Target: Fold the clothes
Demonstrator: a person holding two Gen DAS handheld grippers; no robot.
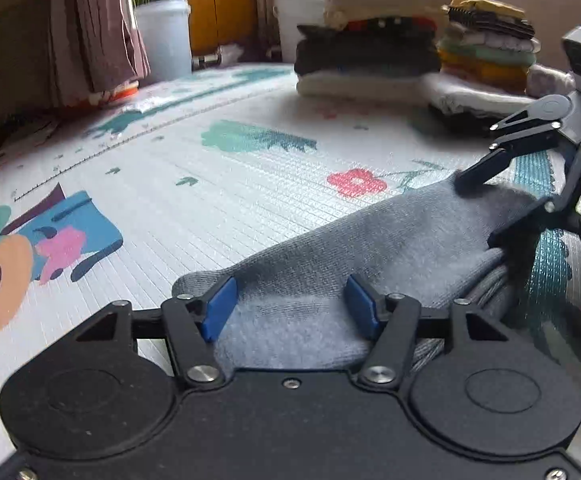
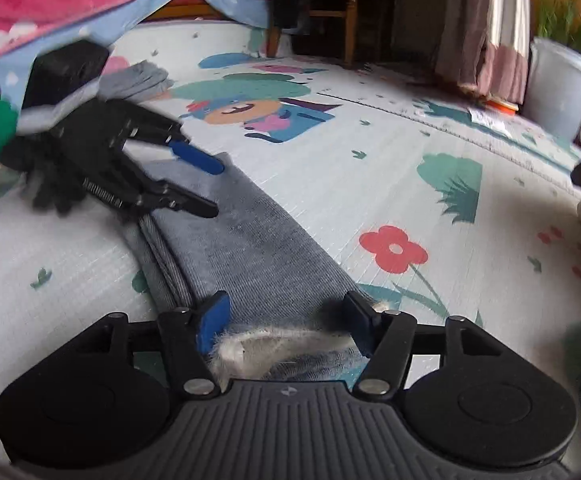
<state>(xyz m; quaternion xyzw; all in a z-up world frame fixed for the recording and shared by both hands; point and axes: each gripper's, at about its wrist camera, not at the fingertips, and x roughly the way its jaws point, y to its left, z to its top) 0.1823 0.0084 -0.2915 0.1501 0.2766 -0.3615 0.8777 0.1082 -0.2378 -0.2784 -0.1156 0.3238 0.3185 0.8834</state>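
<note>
Garment (image 1: 330, 248), a grey knit folded into a long narrow strip, lay flat on the play mat (image 1: 218, 184), running from between the fingers of the left gripper (image 1: 288, 306) to between those of the right gripper (image 2: 286, 326). Judged soft, light and limp, with layered edges along one side; it would sag if lifted by one end, so the two short ends were the sensible places to take hold. A fleecy white lining showed at the end under the right gripper.

Left gripper: jaws apart, straddling one end, low over the cloth. Right gripper: jaws apart, straddling the opposite end, likewise low. Neither was seen clamped on the cloth. The two grippers faced each other along the strip.

Beyond the left gripper, well apart, stood stacks of folded clothes (image 1: 374, 36).
</note>
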